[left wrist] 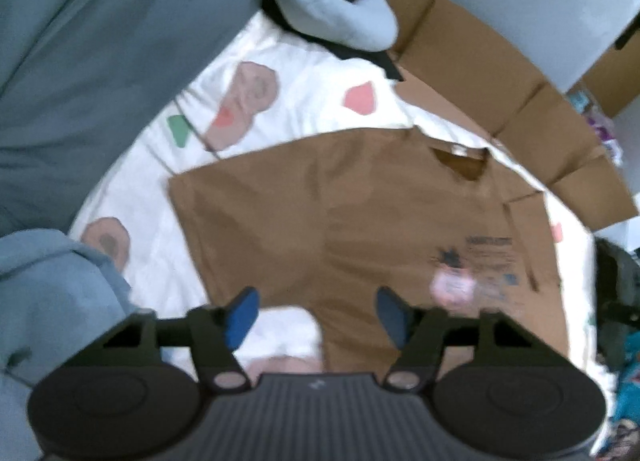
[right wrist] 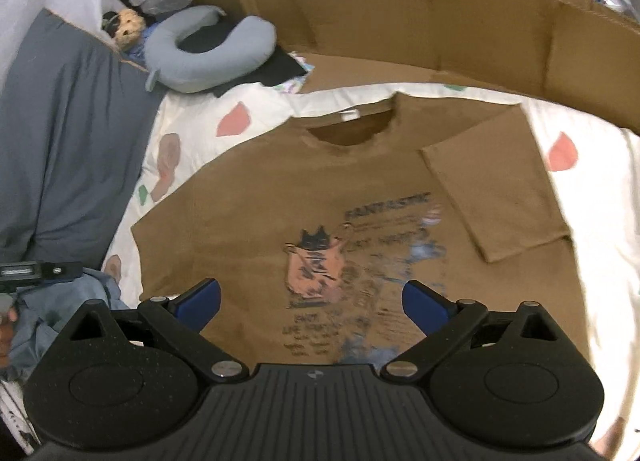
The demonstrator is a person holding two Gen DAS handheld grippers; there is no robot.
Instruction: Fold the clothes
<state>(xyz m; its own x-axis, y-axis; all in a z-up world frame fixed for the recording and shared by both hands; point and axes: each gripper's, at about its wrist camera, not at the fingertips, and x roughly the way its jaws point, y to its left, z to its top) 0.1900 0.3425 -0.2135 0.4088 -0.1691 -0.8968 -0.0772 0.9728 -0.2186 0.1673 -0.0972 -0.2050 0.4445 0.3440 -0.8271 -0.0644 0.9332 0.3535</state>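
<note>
One brown T-shirt (right wrist: 248,217) lies face up, printed graphic showing, on a bed with a white patterned bedsheet (left wrist: 304,101), directly ahead of and below both sets of fingers. In the right wrist view, the sleeve (right wrist: 492,189) ahead and to the right of the fingers is already turned in over the chest; the shirt's other side, ahead and to the left, lies flat with a straight edge, and whether that sleeve is tucked under cannot be told. The left gripper (left wrist: 316,315) has its fingers spread wide and holds nothing, hovering over the shirt's lower edge, where a notch of bedsheet shows between the fingers. The right gripper (right wrist: 312,307) likewise has its fingers spread and empty, poised above the printed area. Judgement: the shirt stands partly folded, with one sleeve fold in place and the body at full length, so the step in hand is a fold of the side or the body. Any further fold calls for pinching a single edge cleanly at two spaced points and carrying it over without dragging the folded sleeve loose. Count: one shirt in work, two grippers, one grey neck pillow (right wrist: 208,53) far ahead to the left, one run of flattened cardboard (right wrist: 440,21) beyond the collar, and blue-grey cloth (left wrist: 52,285) beside the left fingers, its number unclear.
</note>
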